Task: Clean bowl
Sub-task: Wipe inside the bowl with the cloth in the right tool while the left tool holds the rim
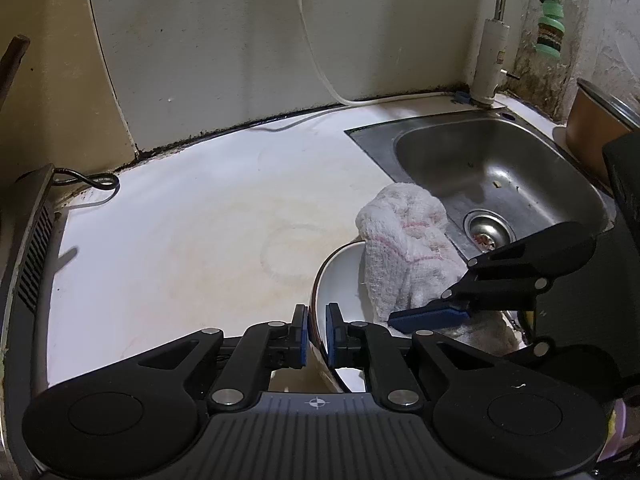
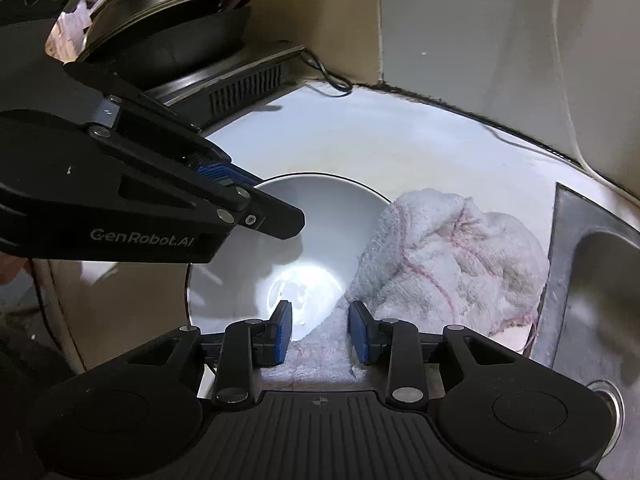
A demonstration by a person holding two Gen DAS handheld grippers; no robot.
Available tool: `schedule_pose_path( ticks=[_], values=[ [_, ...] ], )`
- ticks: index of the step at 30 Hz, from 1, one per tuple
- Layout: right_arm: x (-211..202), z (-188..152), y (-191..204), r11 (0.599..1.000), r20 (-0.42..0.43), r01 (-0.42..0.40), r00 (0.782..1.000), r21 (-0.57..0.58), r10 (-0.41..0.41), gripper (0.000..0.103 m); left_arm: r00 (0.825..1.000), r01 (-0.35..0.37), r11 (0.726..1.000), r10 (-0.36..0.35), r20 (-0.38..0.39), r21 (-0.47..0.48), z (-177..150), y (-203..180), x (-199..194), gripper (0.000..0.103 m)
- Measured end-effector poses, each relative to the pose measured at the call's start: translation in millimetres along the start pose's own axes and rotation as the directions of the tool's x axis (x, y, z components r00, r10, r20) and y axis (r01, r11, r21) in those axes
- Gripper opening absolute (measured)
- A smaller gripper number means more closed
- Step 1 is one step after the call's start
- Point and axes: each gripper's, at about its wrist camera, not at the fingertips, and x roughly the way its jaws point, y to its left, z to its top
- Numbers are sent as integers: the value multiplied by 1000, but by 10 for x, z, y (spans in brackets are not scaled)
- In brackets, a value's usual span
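Observation:
A white bowl point(image 1: 340, 276) with a thin metallic rim stands on the counter just left of the sink. My left gripper point(image 1: 316, 320) is shut on its near rim, one blue pad inside and one outside. A white cloth point(image 1: 404, 248) with pink stripes is bunched over the bowl's sink-side edge. In the right wrist view the bowl point(image 2: 320, 232) shows a wet, shiny bottom. My right gripper point(image 2: 321, 334) stands open at the bowl's near edge; a fold of the cloth point(image 2: 448, 260) lies between its pads without being pinched. The left gripper point(image 2: 260, 200) reaches in from the left onto the rim.
A steel sink point(image 1: 500, 168) with a drain and scraps lies on the right, a faucet point(image 1: 492, 60) behind it and a brown container point(image 1: 588, 128) beside it. A stove point(image 1: 32, 248) with a dark pan point(image 2: 168, 40) stands at the left. The stained counter point(image 1: 180, 240) stretches between them.

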Motion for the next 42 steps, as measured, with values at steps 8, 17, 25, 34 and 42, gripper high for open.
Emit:
schedule_pose_path(
  ticks=[8, 17, 25, 34, 42],
  values=[
    [-501, -117, 256, 972, 232, 220, 953, -85, -196, 72, 999, 18, 1000, -19, -29, -21, -41, 83, -6, 8],
    [-258, -138, 134, 981, 117, 193, 974, 4, -192, 59, 999, -24, 995, 22, 26, 99, -85, -200, -151, 8],
    [-551, -173, -49, 979, 145, 186, 970, 84, -197, 14, 999, -45, 996, 43, 19, 83, -76, -198, -129, 8],
    [-760, 25, 82, 999, 198, -40, 980, 11, 37, 14, 999, -33, 998, 32, 19, 59, -84, -149, -124, 8],
    [-94, 125, -24, 993, -13, -119, 993, -10, 119, 14, 999, -32, 998, 31, 17, 52, -94, -129, -105, 8]
  ],
)
